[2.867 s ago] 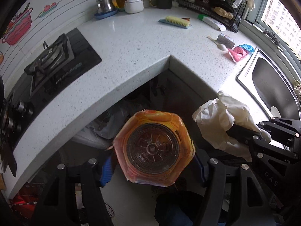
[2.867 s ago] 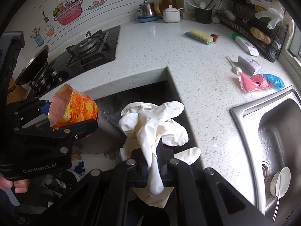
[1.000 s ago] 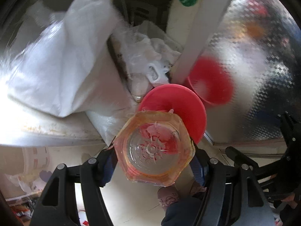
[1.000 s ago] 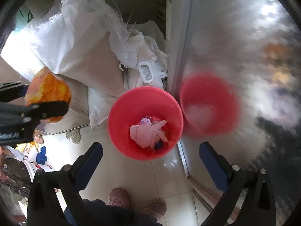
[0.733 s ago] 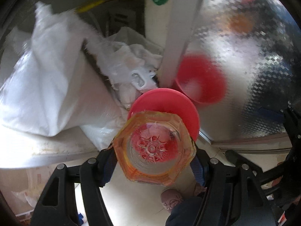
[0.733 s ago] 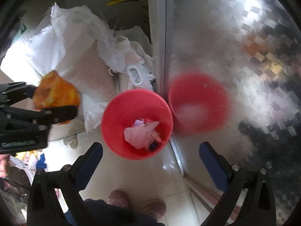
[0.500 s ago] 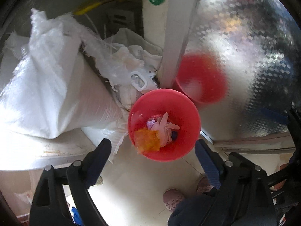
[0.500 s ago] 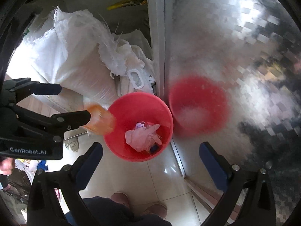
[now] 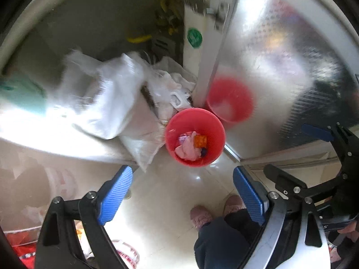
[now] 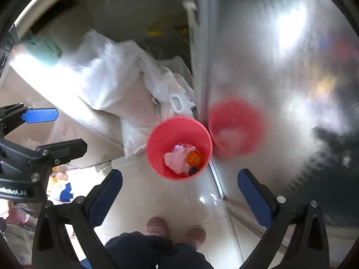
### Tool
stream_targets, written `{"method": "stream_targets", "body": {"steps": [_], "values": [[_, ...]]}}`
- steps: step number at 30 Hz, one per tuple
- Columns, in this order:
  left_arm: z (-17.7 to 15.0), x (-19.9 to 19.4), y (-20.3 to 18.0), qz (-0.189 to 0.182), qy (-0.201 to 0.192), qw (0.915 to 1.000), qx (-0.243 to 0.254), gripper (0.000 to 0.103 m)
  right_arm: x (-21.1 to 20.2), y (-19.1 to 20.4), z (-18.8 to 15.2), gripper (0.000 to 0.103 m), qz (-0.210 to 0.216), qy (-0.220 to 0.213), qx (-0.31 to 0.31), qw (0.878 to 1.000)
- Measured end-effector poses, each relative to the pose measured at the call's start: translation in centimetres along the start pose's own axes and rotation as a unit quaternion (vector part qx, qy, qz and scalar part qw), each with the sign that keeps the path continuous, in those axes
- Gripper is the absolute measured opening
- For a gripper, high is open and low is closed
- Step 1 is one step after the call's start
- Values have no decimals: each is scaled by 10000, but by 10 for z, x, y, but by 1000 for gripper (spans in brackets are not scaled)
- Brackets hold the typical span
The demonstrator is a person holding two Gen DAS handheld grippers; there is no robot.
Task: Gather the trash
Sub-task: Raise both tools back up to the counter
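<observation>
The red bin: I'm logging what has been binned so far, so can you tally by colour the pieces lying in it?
In the red bin:
Pale pink (crumpled gloves): 1 bundle
Orange (wrapper): 1
Blue (small piece, partly hidden): 1
Pink and white (small packet): 1
Total: 4 visible pieces; anything underneath is hidden.

A home kitchen corner, seen down at floor level.

A red waste bin (image 9: pixel 194 137) with scraps in it stands on a pale glossy tiled floor (image 9: pixel 170 192), right beside a shiny embossed metal cabinet door (image 9: pixel 280 71) that mirrors it. White woven sacks (image 9: pixel 107 103) and crumpled plastic bags (image 10: pixel 166 89) are stuffed into the open space under the bench, and a person's pink slippers (image 10: pixel 157 225) show at the bottom.
</observation>
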State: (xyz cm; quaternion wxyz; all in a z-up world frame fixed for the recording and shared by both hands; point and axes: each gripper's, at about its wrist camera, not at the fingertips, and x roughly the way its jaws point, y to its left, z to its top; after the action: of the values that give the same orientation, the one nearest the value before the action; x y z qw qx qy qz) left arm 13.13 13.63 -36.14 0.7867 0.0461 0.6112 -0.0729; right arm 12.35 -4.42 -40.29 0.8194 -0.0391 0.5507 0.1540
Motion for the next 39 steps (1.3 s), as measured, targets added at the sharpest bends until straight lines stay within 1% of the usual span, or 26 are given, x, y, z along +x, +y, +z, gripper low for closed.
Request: {"method": "stream_targets", "body": {"steps": [5,9,12,13,14,17,21,25,27,33,39], "values": [[5,-82,9,28,-210,9998,-27,92,-73,21,17,102,106,-166,-14,9998],[17,-131,16,27,-389,9992,-20,92,-120,31,32,102,98,-276,24,9996],[28,-165,19,-1,-586,9983,14,98,-154,34,46,102,34,-393,69,9992],[33,-177,20,-46,-665,9978,20,102,-165,34,50,102,13,-424,96,9991],[36,-187,22,-98,-749,9971,33,103,-175,34,55,102,-15,-466,120,9988],[50,-214,24,-101,-999,9949,59,103,-205,31,66,102,-123,-699,182,9973],[68,-237,23,-165,-1209,9924,130,103,-238,23,80,102,-267,-927,307,9949],[86,-255,18,-170,-1391,9897,281,103,-260,10,95,102,-439,-1110,374,9921],[98,-263,14,-178,-1454,9886,357,103,-267,5,100,102,-447,-1162,421,9913],[141,-268,1,-221,-1629,9852,492,103,-276,-16,123,102,-600,-1368,469,9877],[192,-263,-4,-218,-1749,9826,578,103,-276,-38,162,102,-630,-1482,424,9860]]}}
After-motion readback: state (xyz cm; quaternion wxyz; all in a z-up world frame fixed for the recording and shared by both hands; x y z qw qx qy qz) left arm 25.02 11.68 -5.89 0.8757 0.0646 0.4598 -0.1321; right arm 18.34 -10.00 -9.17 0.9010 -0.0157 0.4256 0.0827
